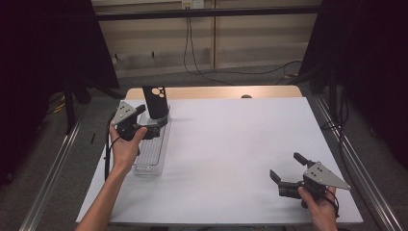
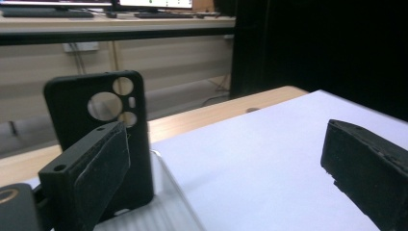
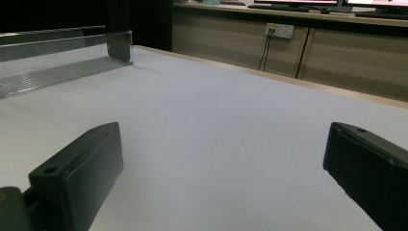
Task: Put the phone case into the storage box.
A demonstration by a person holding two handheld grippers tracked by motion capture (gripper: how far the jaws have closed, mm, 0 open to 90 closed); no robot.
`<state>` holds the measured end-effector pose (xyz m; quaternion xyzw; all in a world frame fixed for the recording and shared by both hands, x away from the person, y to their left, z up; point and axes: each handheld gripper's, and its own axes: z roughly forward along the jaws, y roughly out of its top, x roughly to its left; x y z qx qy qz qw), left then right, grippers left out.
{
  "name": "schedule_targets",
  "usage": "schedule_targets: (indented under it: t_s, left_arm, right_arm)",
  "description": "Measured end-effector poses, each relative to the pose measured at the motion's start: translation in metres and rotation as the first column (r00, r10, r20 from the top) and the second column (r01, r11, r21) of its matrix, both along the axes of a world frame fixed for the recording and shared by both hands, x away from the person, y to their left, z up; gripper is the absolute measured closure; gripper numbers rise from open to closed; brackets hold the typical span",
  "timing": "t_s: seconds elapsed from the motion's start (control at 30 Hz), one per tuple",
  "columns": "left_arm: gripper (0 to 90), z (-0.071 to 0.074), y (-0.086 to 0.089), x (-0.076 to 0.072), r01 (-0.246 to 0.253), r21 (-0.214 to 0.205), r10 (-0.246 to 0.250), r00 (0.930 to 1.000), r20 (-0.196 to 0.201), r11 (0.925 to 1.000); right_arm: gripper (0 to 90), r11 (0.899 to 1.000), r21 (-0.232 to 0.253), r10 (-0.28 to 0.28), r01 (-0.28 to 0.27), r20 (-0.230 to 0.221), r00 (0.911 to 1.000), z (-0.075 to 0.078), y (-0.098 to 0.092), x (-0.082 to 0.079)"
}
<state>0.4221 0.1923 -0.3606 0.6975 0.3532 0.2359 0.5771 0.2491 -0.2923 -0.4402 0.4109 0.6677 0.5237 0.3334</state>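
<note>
A black phone case (image 1: 156, 100) with round camera cut-outs stands upright at the far end of a clear plastic tray (image 1: 150, 153) on the left of the white table. My left gripper (image 1: 153, 120) is open right at the case. In the left gripper view the case (image 2: 82, 113) rises just behind the left jaw, above the ribbed tray (image 2: 175, 209), and nothing lies between the jaws of the left gripper (image 2: 226, 144). My right gripper (image 1: 285, 165) rests open near the front right corner. In its own view the right gripper (image 3: 223, 139) holds nothing, with the tray (image 3: 53, 65) far off.
A white sheet (image 1: 231, 149) covers the table, with a wooden strip (image 1: 216, 92) along the far edge. Metal rails (image 1: 53, 178) run along both sides. Cables (image 1: 192, 57) trail over the floor behind, and dark curtains hang left and right.
</note>
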Motion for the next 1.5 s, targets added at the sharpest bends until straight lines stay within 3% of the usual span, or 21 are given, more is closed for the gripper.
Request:
schedule_targets:
  t_s: [0.23, 0.33, 0.43, 0.5, 0.6, 0.7, 0.83, 1.1, 1.2, 1.23, 1.3, 1.43, 1.5]
  left_arm:
    - [2.4, -0.002, 0.003, -0.017, 0.002, 0.029, -0.003, 0.9997, 0.024, 0.9996]
    - [2.4, -0.001, 0.007, -0.024, 0.008, 0.004, -0.008, 0.9999, 0.013, 1.0000]
    - [2.4, -0.001, 0.009, -0.032, -0.002, 0.036, 0.001, 0.9994, 0.035, 0.9993]
    - [2.4, -0.003, 0.012, -0.035, 0.010, -0.004, -0.010, 0.9999, 0.011, 0.9999]
    - [2.4, -0.007, 0.016, -0.041, -0.016, 0.032, 0.015, 0.9995, 0.029, 0.9994]
    - [2.4, -0.011, 0.020, -0.048, -0.012, 0.016, 0.012, 0.9998, 0.017, 0.9998]
    - [2.4, -0.015, 0.025, -0.060, -0.039, 0.035, 0.037, 0.9982, 0.046, 0.9986]
    - [2.4, -0.030, 0.030, -0.076, -0.067, 0.050, 0.065, 0.9969, 0.045, 0.9965]
    - [2.4, -0.037, 0.033, -0.081, -0.084, 0.060, 0.082, 0.9962, 0.031, 0.9947]
    - [2.4, -0.039, 0.034, -0.083, -0.090, 0.062, 0.090, 0.9959, 0.010, 0.9940]
    - [2.4, -0.044, 0.037, -0.087, -0.085, 0.011, 0.085, 0.9961, -0.022, 0.9963]
    - [2.4, -0.051, 0.041, -0.096, -0.104, 0.053, 0.105, 0.9945, -0.005, 0.9931]
    - [2.4, -0.056, 0.041, -0.102, -0.109, 0.052, 0.110, 0.9939, -0.012, 0.9927]
  right_arm:
    - [0.0, 1.000, -0.004, 0.004, -0.004, -0.002, 1.0000, 0.000, 0.000, 0.000]
    - [0.0, 1.000, -0.003, 0.001, -0.001, -0.003, 1.0000, 0.000, 0.000, 0.000]
    - [0.0, 1.000, -0.007, 0.003, -0.003, -0.004, 1.0000, 0.000, 0.001, 0.001]
    - [0.0, 1.000, -0.006, 0.008, -0.008, -0.002, 1.0000, 0.000, 0.001, 0.001]
    - [0.0, 1.000, -0.006, 0.007, -0.007, -0.001, 1.0000, 0.000, 0.000, 0.001]
    - [0.0, 1.000, -0.002, 0.003, -0.003, -0.006, 1.0000, 0.000, 0.000, 0.001]
    - [0.0, 1.000, -0.005, 0.003, -0.003, -0.006, 1.0000, 0.000, 0.001, 0.001]
    - [0.0, 1.000, -0.006, 0.001, -0.001, -0.002, 1.0000, 0.000, 0.001, 0.001]
    - [0.0, 1.000, -0.003, -0.001, 0.001, -0.002, 1.0000, 0.000, 0.000, 0.000]
    - [0.0, 1.000, -0.003, -0.002, 0.002, -0.002, 1.0000, 0.000, 0.000, 0.000]
    - [0.0, 1.000, -0.008, -0.001, 0.000, -0.003, 1.0000, 0.000, 0.000, 0.000]
    - [0.0, 1.000, -0.008, 0.000, 0.000, -0.003, 1.0000, -0.001, 0.000, 0.000]
    - [0.0, 1.000, -0.007, 0.001, -0.001, -0.003, 1.0000, 0.000, 0.000, 0.000]
